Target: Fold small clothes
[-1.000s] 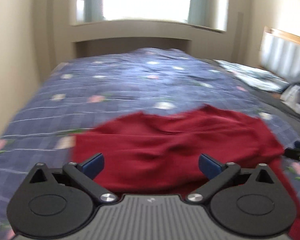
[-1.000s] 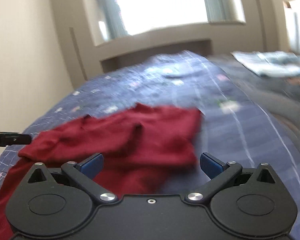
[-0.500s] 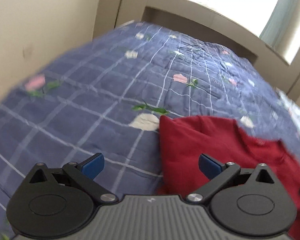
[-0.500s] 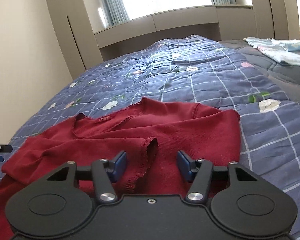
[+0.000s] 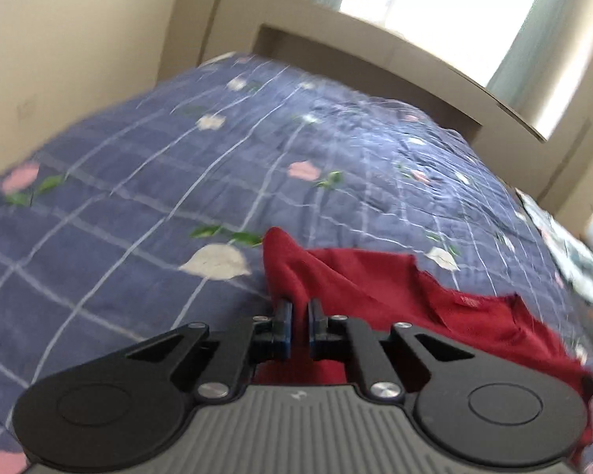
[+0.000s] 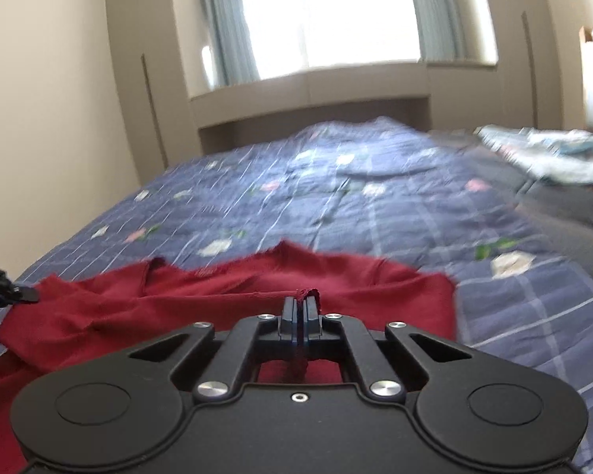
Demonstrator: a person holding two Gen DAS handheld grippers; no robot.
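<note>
Left wrist view: our left gripper (image 5: 299,310) jaws just closed, pinching the red garment (image 5: 375,276) corner at lower centre. Right gripper (image 6: 299,303) jaws just clamped its hem; garment lies on the bed (image 6: 336,197).

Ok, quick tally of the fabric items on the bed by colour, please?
Red: 1, the red garment, pinched by the left hand-held gripper and the right hand-held gripper.
Blue checked with flowers: 1, the quilt.
Pale patterned: 1, the cloth pile at the far right, too blurred to identify.
Total: 3
</note>
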